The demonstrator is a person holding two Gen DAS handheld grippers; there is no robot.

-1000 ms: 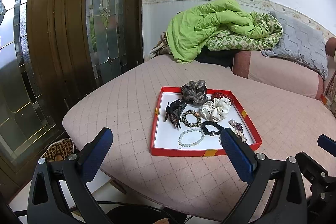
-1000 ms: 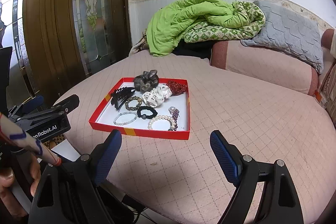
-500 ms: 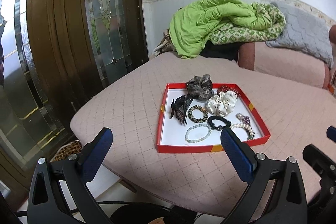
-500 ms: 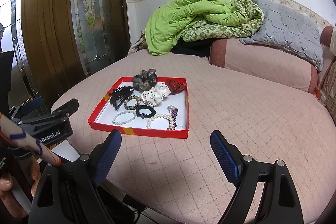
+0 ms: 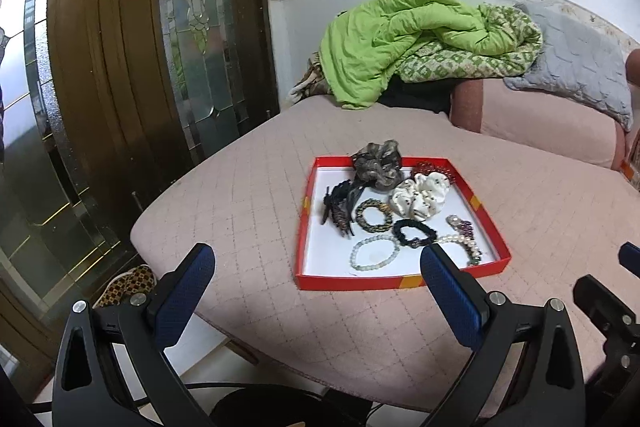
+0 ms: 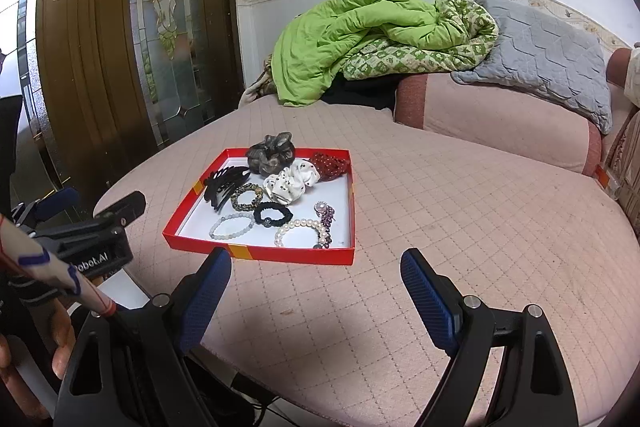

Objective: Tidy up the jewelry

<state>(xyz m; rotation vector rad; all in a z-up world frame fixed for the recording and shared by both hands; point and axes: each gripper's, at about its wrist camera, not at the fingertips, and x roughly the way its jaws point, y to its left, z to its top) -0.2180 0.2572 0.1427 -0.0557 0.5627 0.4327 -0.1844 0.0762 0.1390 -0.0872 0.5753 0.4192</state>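
Both claws spread w/ nothing btwn jaws: red tray of jewelry on the bed sits ~11 o'clock off right gripper, ~1 o'clock off left gripper, so pearl bracelet is prob nearer the right.

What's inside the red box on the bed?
The shallow red box holds a grey scrunchie, a white dotted scrunchie, a black claw clip, a pearl bracelet and more bands. Whatever lies under the scrunchies is hidden.
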